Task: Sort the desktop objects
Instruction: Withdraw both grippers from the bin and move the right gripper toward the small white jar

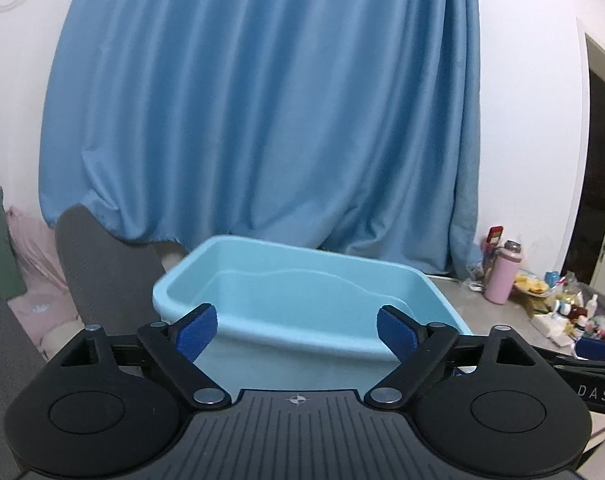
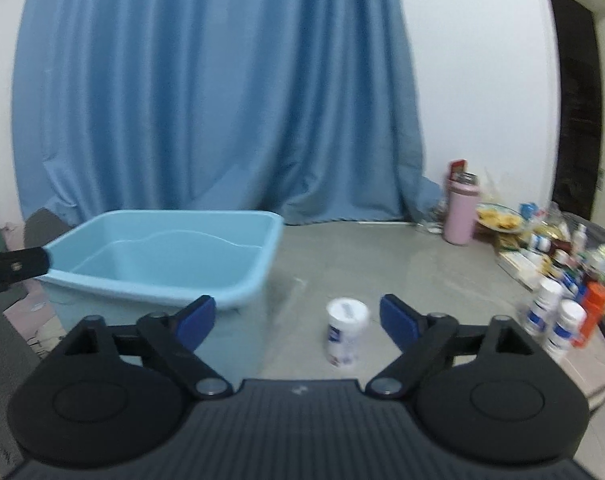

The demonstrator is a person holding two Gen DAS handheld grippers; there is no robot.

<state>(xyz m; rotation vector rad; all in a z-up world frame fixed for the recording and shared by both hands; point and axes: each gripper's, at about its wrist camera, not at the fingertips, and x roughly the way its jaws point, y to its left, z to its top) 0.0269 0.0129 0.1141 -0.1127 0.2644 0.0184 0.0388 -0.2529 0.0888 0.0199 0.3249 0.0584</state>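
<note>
Both grippers stood spread wide with nothing between the pads: the left gripper (image 1: pixel 297 334) faced the pale blue rectangular plastic tub (image 1: pixel 238 256), which looked empty, and the right gripper (image 2: pixel 297 322) hung over the grey tabletop (image 2: pixel 382 248). The small white cylindrical plastic bottle with a blue label (image 2: pixel 345 332) stood upright at about one o'clock from the right gripper's centre, just beside the tub's right wall. It was blurred, so its cap detail was uncertain. It looked light, stiff and smooth, likely to tip if nudged; a mid-body pinch across the label would suit best. More bottles crowded at three o'clock (image 2: pixel 554 320).
</note>
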